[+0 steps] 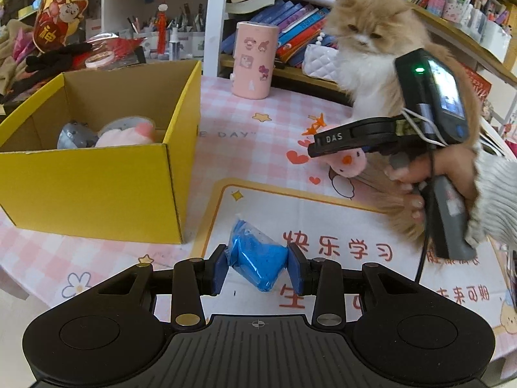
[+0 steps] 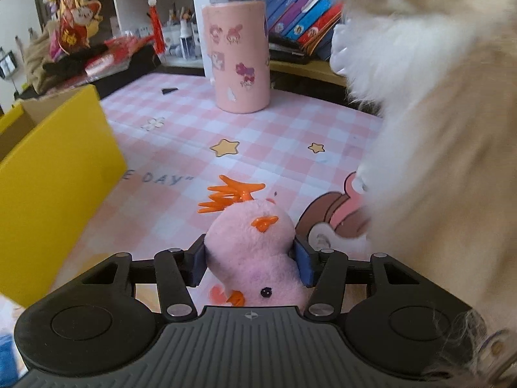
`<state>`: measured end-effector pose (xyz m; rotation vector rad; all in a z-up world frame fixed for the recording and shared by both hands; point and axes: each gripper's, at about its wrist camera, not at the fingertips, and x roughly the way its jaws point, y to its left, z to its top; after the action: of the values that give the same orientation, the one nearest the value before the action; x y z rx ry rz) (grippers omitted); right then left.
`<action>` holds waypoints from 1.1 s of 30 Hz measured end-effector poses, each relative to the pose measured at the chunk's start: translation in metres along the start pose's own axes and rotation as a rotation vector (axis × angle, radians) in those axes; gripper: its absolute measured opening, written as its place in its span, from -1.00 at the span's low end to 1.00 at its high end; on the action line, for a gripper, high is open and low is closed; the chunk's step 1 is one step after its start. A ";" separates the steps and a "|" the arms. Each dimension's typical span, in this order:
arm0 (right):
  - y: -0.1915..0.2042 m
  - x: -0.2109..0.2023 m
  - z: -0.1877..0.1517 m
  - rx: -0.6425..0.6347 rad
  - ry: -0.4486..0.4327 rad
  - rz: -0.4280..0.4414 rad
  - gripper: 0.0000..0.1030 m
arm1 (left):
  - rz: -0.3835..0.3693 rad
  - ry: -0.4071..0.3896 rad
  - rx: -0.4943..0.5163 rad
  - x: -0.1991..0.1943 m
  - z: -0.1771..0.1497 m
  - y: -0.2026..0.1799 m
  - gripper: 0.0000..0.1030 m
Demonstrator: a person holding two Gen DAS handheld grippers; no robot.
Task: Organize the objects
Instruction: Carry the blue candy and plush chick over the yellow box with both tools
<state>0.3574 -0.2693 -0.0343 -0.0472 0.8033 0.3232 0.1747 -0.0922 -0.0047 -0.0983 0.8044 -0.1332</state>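
A blue clay packet and a pink plush chick lie outside the open yellow box.

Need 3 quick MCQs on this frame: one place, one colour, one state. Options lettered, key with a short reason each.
1. Where is the yellow box relative to the left gripper?
A. ahead-left
B. ahead-right
C. out of view

2. What colour is the packet in the left gripper?
A. red
B. blue
C. green

3. What state is the right gripper in?
A. open, nothing between the fingers
B. shut on the pink chick
C. shut on the pink cup

Key: 1 A, the box fills the left wrist view's left side. 2 B, the packet is plainly blue. 3 B, both pads press the chick's sides.
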 end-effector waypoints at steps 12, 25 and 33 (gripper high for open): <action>0.049 -0.105 -0.063 0.092 -0.062 -0.066 -0.02 | -0.052 -0.029 0.053 -0.035 -0.025 0.028 -0.29; 0.149 -0.164 -0.149 0.091 0.041 -0.089 -0.02 | -0.098 -0.036 0.071 -0.074 -0.059 0.079 -0.30; 0.209 -0.175 -0.168 0.009 0.047 -0.059 -0.02 | -0.093 -0.034 0.079 -0.097 -0.082 0.112 -0.30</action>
<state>0.0640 -0.1445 -0.0096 -0.0699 0.8485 0.2630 0.0584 0.0309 -0.0076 -0.0628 0.7601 -0.2502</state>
